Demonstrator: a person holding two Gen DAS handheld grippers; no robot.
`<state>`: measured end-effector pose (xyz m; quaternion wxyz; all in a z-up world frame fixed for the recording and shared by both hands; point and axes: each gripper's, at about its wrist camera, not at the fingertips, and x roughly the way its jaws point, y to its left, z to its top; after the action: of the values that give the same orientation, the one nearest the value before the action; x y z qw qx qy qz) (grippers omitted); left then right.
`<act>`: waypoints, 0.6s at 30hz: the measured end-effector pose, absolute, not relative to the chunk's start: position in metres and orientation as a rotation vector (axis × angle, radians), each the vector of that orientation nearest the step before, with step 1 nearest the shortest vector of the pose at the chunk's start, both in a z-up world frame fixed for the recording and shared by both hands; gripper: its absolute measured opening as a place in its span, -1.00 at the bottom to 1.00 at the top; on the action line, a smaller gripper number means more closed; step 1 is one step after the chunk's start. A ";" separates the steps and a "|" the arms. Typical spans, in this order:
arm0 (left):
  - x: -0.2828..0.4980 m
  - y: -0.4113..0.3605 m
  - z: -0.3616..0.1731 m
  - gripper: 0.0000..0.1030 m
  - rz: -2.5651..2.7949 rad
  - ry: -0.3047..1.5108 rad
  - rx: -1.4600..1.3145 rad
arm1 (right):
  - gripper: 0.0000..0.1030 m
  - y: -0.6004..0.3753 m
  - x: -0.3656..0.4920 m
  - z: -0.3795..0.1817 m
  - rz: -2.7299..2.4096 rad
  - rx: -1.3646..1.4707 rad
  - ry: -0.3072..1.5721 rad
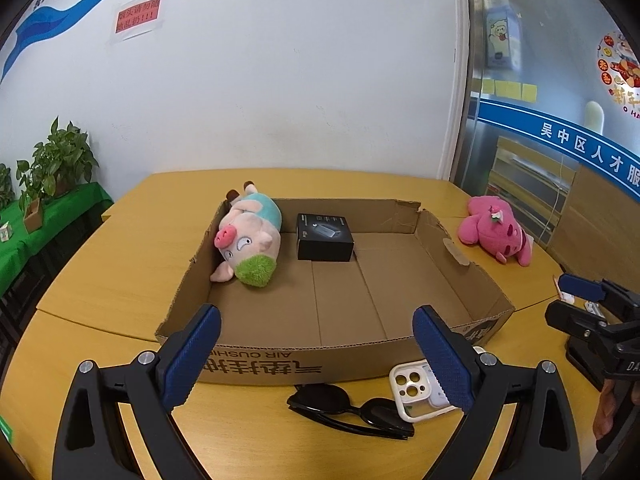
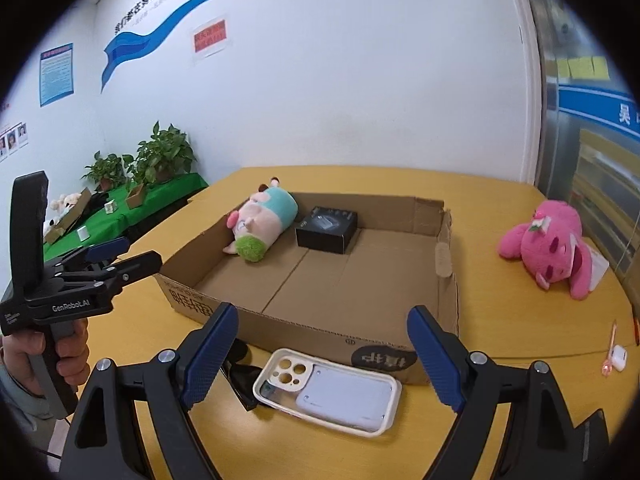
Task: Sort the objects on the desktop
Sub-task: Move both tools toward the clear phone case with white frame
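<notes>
A shallow cardboard box (image 1: pixel 304 364) (image 2: pixel 448 304) sits on the yellow table. Inside it lie a pig plush (image 1: pixel 248 240) (image 2: pixel 262 222) and a black box (image 1: pixel 324 236) (image 2: pixel 326 229). In front of the box lie black sunglasses (image 1: pixel 348 406) (image 2: pixel 242 380) and a white phone case (image 1: pixel 416 390) (image 2: pixel 328 390). A pink plush (image 1: pixel 496 232) (image 2: pixel 550 240) lies on the table right of the box. My left gripper (image 1: pixel 316 354) is open and empty above the sunglasses. My right gripper (image 2: pixel 322 354) is open and empty above the phone case.
A white earbud case (image 2: pixel 619 356) and a small orange pen (image 2: pixel 610 350) lie at the table's right edge. A green-covered shelf with potted plants (image 1: pixel 60 160) (image 2: pixel 160 156) stands to the left. A white wall is behind the table.
</notes>
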<state>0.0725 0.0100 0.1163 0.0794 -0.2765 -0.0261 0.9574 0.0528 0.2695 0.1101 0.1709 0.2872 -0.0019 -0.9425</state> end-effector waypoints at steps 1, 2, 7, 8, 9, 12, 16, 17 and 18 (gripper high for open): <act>0.072 0.011 0.114 0.92 2.858 -0.083 -0.838 | 0.69 0.271 0.052 0.107 -2.691 0.828 -0.001; 0.071 0.012 0.112 0.92 2.849 -0.086 -0.843 | 0.69 0.273 0.051 0.104 -2.710 0.847 0.008; 0.068 0.019 0.101 0.92 2.799 -0.088 -0.872 | 0.69 0.290 0.045 0.083 -2.678 0.957 -0.067; 0.066 0.022 0.098 0.92 2.787 -0.087 -0.883 | 0.69 0.292 0.045 0.081 -2.672 0.965 -0.085; 0.065 0.023 0.097 0.92 2.782 -0.084 -0.889 | 0.69 0.294 0.046 0.080 -2.673 0.967 -0.091; 0.065 0.028 0.097 0.92 2.777 -0.069 -0.881 | 0.69 0.292 0.049 0.082 -2.677 0.940 -0.050; 0.064 0.028 0.099 0.92 2.789 -0.076 -0.866 | 0.68 0.285 0.053 0.088 -2.669 0.882 -0.019; 0.064 0.027 0.099 0.92 2.791 -0.081 -0.866 | 0.68 0.285 0.053 0.088 -2.668 0.872 -0.018; 0.063 0.025 0.099 0.92 2.792 -0.087 -0.868 | 0.68 0.284 0.053 0.088 -2.666 0.869 -0.020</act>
<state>0.0632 0.0252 0.0989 0.1081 -0.2948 -0.0295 0.9490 0.0529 0.2839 0.0878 0.1680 0.3056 -0.0069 -0.9372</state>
